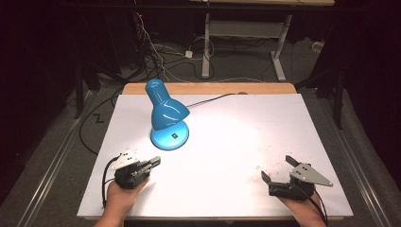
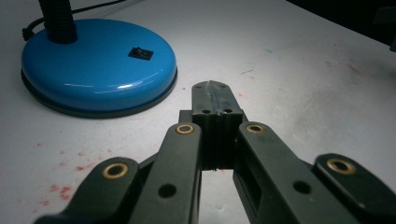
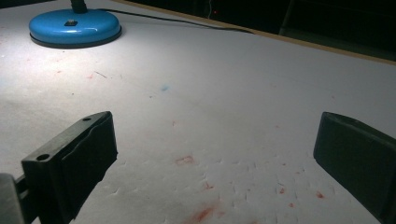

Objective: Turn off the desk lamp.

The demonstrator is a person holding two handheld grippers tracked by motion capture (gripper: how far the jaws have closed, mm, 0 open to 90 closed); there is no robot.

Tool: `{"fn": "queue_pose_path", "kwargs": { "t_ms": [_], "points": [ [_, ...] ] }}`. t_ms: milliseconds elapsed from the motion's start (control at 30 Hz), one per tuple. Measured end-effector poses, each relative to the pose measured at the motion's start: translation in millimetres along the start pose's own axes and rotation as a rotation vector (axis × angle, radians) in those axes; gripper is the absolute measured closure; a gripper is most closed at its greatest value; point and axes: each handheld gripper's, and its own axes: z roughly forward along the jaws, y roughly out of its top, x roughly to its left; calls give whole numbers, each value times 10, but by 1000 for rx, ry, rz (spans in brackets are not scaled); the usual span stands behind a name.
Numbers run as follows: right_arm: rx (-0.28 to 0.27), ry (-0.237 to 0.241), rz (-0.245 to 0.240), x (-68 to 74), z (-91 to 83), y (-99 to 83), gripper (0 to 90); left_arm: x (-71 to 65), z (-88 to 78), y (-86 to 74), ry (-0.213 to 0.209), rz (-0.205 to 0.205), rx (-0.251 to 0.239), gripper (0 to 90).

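Note:
A blue desk lamp (image 1: 166, 113) stands lit at the back left of the white table (image 1: 246, 123), its shade tilted forward over its round base (image 1: 170, 136). A small black switch (image 2: 140, 53) sits on top of that base (image 2: 93, 65). My left gripper (image 1: 155, 162) lies near the front left, shut with nothing between its jaws (image 2: 215, 95), pointing toward the base a short way off. My right gripper (image 1: 276, 168) rests at the front right, open and empty, its jaws spread wide over bare table (image 3: 215, 135). The base (image 3: 74, 27) lies far off in the right gripper view.
The lamp's black cable (image 1: 208, 100) runs from the base to the table's far edge. Faint red stains (image 3: 196, 212) mark the white surface. Beyond the table are a dark floor with cables (image 1: 156, 52) and a white desk frame (image 1: 246, 33).

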Motion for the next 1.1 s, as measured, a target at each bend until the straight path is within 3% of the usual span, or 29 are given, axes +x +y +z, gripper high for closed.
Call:
{"fn": "queue_pose_path", "kwargs": {
  "t_ms": [433, 633, 1100],
  "points": [
    [-2, -4, -1, -9, -11, 2, 5, 203, 177, 132, -23, -45, -28, 879],
    [-3, -6, 0, -14, -15, 4, 5, 287, 260, 155, -4, -56, 2, 879],
    [-5, -11, 0, -27, -23, 3, 5, 384, 414, 335, 13, -69, -11, 879]
  ]
}}
